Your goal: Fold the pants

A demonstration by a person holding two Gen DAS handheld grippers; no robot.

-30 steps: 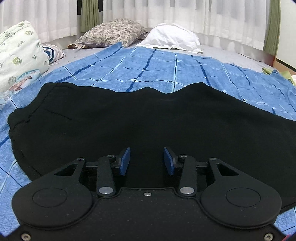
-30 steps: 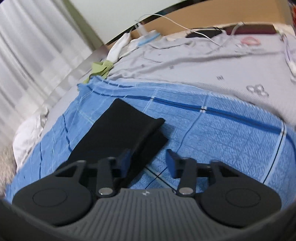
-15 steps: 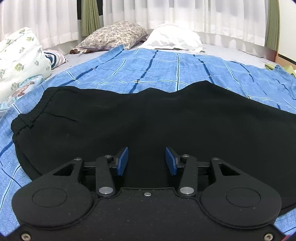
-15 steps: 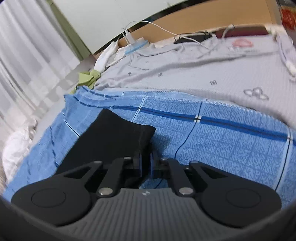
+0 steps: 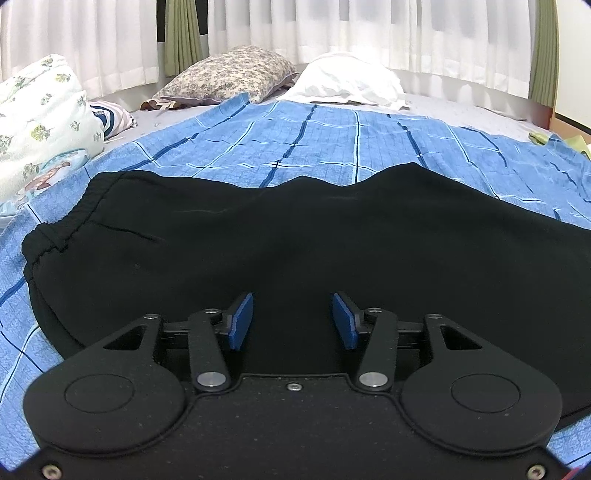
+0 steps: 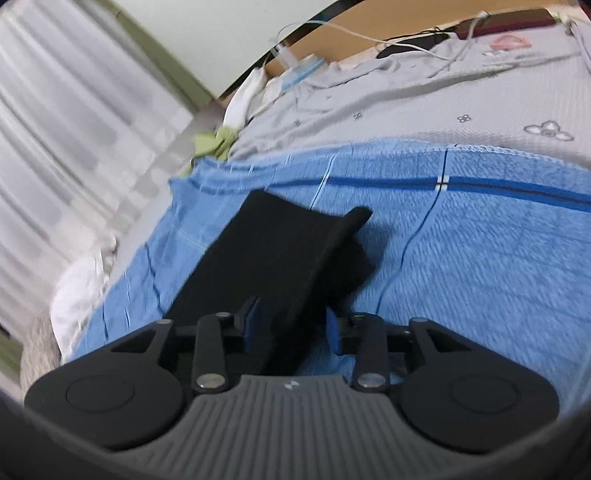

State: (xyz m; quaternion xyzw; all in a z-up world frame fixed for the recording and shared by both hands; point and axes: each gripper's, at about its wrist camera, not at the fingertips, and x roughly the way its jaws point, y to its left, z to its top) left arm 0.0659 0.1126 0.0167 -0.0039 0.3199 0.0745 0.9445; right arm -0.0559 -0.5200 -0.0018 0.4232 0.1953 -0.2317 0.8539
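Black pants lie flat on a blue checked blanket, waistband at the left. My left gripper is open and empty, low over the near edge of the pants. In the right wrist view the leg end of the pants lies on the blanket, its near edge lifted and curled up. My right gripper is open, with that leg edge between its jaws, not clamped.
A floral pillow, a white pillow and a printed quilt lie at the far and left side. A grey sheet, cables, green cloth and a wooden headboard lie beyond the blanket.
My right gripper shut on the leg hem half a second ago, and now stands open again with the hem edge raised. The left gripper has crept slightly forward.
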